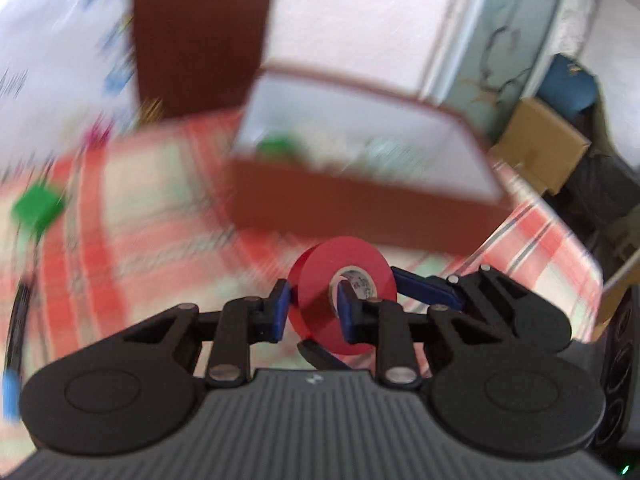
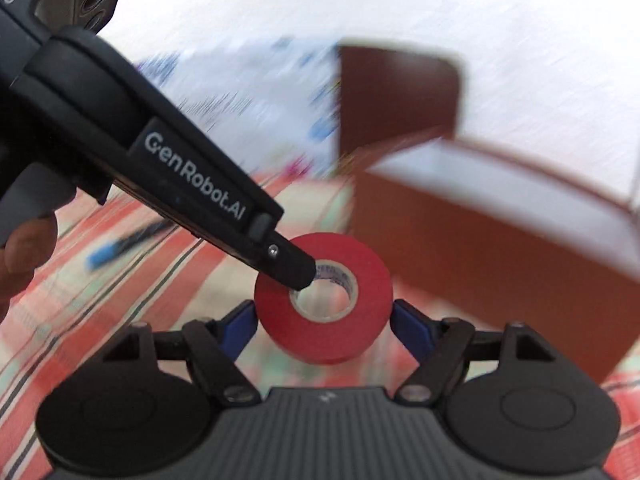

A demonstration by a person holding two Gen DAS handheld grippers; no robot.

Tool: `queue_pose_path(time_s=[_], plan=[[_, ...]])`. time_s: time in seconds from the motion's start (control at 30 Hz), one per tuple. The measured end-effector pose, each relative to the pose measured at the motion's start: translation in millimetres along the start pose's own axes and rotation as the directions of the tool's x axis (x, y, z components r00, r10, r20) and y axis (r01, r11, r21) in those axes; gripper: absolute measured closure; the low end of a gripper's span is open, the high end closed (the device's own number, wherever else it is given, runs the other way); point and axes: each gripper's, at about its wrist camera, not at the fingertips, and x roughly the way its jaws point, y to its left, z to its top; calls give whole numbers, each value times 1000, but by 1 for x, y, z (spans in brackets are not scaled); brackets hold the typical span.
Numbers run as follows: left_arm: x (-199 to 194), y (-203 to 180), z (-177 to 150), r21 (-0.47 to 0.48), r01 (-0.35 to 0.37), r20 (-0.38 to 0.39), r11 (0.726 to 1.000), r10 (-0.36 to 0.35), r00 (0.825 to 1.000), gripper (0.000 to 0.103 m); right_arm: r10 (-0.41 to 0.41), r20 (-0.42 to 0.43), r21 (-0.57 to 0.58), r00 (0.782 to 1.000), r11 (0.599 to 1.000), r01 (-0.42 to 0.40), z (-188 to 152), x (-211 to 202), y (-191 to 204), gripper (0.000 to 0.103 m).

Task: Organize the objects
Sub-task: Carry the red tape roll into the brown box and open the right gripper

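A red tape roll (image 1: 344, 280) hangs above the plaid tablecloth (image 1: 140, 220). My left gripper (image 1: 312, 308) is shut on its wall, one blue pad outside the rim and the other inside the core. In the right wrist view the roll (image 2: 324, 328) sits between the pads of my right gripper (image 2: 324, 320), which lie against both sides of its rim. The left gripper's finger (image 2: 288, 264) reaches into the core from the upper left. A brown box (image 1: 360, 208) with a white inside stands just behind the roll.
The box's brown lid (image 1: 200, 40) stands upright behind it. A green block (image 1: 36, 204) lies at the left, and something green (image 1: 276, 146) is inside the box. A blue pen (image 2: 120, 246) lies on the cloth. A cardboard box (image 1: 540, 148) sits beyond the table's right edge.
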Motion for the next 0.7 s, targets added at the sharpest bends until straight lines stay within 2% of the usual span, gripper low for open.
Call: queue_pose_path(time_s=[0.13, 0.27, 0.37, 0.53, 0.7], plan=[[16, -37, 43, 49, 76, 47, 996, -79, 996, 76, -146, 90, 4, 985, 989, 146, 20, -18, -40, 28], [49, -73, 68, 120, 100, 56, 988, -107, 993, 76, -245, 84, 46, 966, 969, 242, 27, -16, -83, 28], [78, -86, 79, 116, 110, 34, 987, -115, 993, 76, -276, 71, 58, 958, 960, 273, 27, -9, -108, 28], [104, -83, 85, 39, 144, -6, 989, -144, 990, 75, -293, 46, 77, 955, 954, 289, 23, 6, -131, 27], [95, -84, 75, 101, 57, 20, 993, -59, 998, 75, -296, 56, 123, 954, 950, 287, 20, 5, -131, 25]])
